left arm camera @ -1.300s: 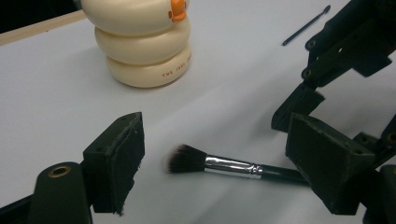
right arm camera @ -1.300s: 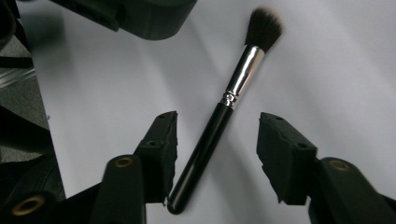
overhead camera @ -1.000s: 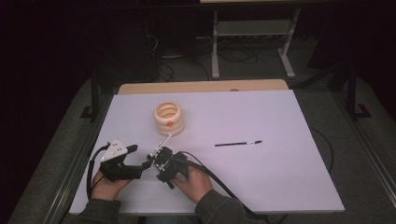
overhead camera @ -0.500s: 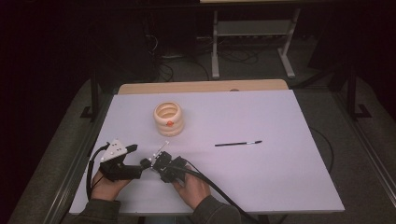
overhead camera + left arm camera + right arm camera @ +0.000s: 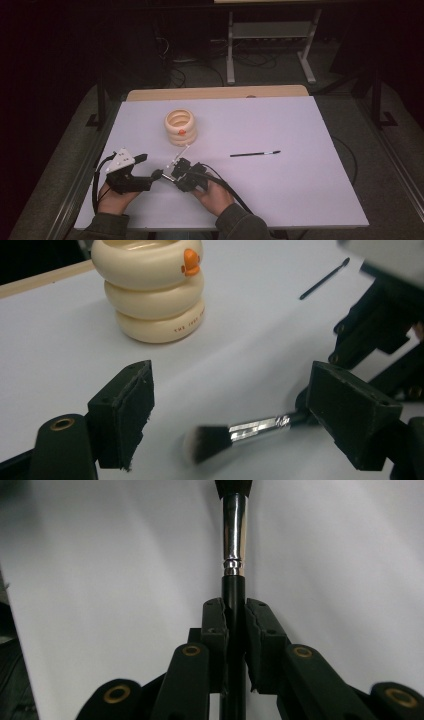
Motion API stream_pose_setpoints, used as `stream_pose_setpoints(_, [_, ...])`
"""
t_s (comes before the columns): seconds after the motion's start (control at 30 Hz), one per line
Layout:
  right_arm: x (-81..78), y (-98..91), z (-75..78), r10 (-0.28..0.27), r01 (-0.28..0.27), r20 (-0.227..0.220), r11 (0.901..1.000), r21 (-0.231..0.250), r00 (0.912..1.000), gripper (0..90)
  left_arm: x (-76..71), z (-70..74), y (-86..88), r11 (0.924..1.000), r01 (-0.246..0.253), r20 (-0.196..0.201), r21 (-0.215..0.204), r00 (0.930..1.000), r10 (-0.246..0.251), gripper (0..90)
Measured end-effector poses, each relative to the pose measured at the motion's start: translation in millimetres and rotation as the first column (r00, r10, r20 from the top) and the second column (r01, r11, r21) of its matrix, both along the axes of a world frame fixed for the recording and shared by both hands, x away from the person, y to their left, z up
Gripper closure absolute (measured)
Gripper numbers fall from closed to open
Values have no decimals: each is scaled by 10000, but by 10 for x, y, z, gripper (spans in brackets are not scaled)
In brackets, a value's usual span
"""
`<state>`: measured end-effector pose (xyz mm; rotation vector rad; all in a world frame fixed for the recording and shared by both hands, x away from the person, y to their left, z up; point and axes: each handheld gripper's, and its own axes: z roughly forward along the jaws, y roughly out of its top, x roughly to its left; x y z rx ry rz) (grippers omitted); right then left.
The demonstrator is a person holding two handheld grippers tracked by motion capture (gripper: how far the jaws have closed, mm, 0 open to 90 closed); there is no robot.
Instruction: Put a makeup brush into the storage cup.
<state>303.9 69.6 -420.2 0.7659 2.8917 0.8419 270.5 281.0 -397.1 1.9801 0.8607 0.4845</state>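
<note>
My right gripper [image 5: 234, 617] has just closed its jaws on the makeup brush [image 5: 234, 545] handle, bristles between my left gripper's [image 5: 227, 407] wide-open jaws. Beyond stands the cream ringed cup [image 5: 150, 287], then a thin black pencil [image 5: 255, 153].

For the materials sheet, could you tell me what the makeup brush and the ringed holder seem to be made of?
Makeup brush: shiny metal ferrule with bright reflections, glossy black handle, probably plastic or lacquered wood; soft dark bristles. Ringed holder: smooth cream surface with soft sheen, likely glazed ceramic or plastic.
</note>
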Motion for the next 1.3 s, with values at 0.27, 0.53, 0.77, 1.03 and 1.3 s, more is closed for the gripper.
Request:
stream_pose_setpoints(0.27, [135,-334,72,-242,244,-64,9995,205,9997,788,7,5,-37,9997,246,-163,0,9996,-246,196])
stream_pose_setpoints(0.53, [244,-803,222,-707,696,237,9965,472,9972,788,44,4,-188,9978,649,-294,-98,9974,-651,202])
stream_pose_setpoints(0.77, [177,-1246,325,-1072,1047,184,9888,1064,9941,788,151,63,-468,9878,1542,-507,-232,9866,-1553,242])
stream_pose_setpoints(1.03, [-44,-1709,391,-1521,1410,605,9773,1580,9865,788,266,161,-883,9618,2627,-480,-772,9626,-2668,299])
stream_pose_setpoints(1.3, [-145,-1730,481,-1465,1266,786,9679,2169,9861,788,196,10,-970,9428,3160,-1060,-1058,9392,-3267,310])
